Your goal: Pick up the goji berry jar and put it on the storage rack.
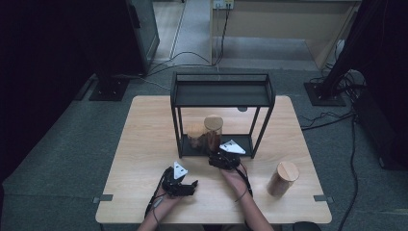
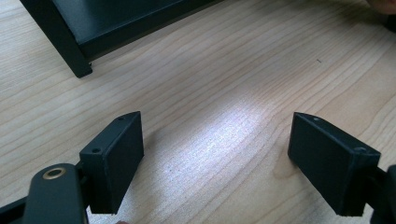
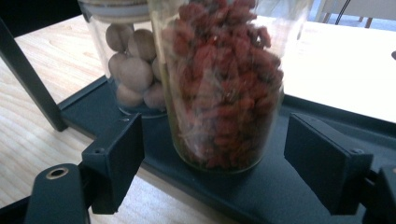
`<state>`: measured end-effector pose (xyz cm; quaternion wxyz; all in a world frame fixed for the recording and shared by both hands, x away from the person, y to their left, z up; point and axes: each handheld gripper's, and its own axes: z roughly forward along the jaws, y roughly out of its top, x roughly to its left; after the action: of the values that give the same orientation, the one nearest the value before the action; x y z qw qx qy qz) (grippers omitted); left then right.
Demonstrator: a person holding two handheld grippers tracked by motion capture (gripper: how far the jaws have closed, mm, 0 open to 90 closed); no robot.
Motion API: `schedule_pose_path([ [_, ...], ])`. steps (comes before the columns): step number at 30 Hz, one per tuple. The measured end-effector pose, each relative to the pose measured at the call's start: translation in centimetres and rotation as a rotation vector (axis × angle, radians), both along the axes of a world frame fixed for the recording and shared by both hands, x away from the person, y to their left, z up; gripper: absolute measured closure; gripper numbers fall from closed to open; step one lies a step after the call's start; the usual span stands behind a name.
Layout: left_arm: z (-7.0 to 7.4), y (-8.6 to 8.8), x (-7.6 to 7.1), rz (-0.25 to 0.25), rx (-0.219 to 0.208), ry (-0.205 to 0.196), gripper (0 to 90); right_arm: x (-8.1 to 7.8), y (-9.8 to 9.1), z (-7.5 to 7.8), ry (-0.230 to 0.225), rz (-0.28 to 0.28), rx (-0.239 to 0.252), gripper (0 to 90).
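Overhead, I see my two forearms reaching onto a pale wooden desk from its near edge. A black two-level metal rack stands at the middle of the desk. On the rack's bottom shelf stand two clear jars, close together. The jar of red berries is the nearer one, close to the shelf's front edge. The jar of round brown balls sits just behind it and to its left in the right gripper view.

My right gripper is at the front of the bottom shelf, pointed at the berry jar. Its jaws are released and stand on either side of the jar's lower part, with a visible gap on both sides, so the pads do not press the glass. The jar stands upright on the shelf.

My left gripper rests low over the bare desk, well to the left of the right one and just in front of the rack's front left leg. Its jaws are parted and hold nothing.

A third jar with a wooden lid stands alone on the desk's right side, well apart from the rack and both grippers.
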<state>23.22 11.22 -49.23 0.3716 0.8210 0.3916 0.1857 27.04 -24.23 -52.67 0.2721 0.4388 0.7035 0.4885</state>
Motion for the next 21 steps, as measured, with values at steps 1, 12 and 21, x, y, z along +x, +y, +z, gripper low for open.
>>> schedule_pose_path([
  [1,0.00,0.00,0.00,0.000,0.000,0.000,18.3,-0.04,-0.03,-0.01,0.002,0.002,0.001,19.1],
  [12,0.00,-0.01,-0.01,0.000,0.000,0.000,18.3,-0.40,-0.19,-0.16,-0.019,0.029,-0.013,14.0],
  [21,-0.01,-0.02,-0.02,0.001,0.000,-0.001,18.3,-1.04,-0.58,-0.56,-0.046,0.036,-0.002,14.0],
])
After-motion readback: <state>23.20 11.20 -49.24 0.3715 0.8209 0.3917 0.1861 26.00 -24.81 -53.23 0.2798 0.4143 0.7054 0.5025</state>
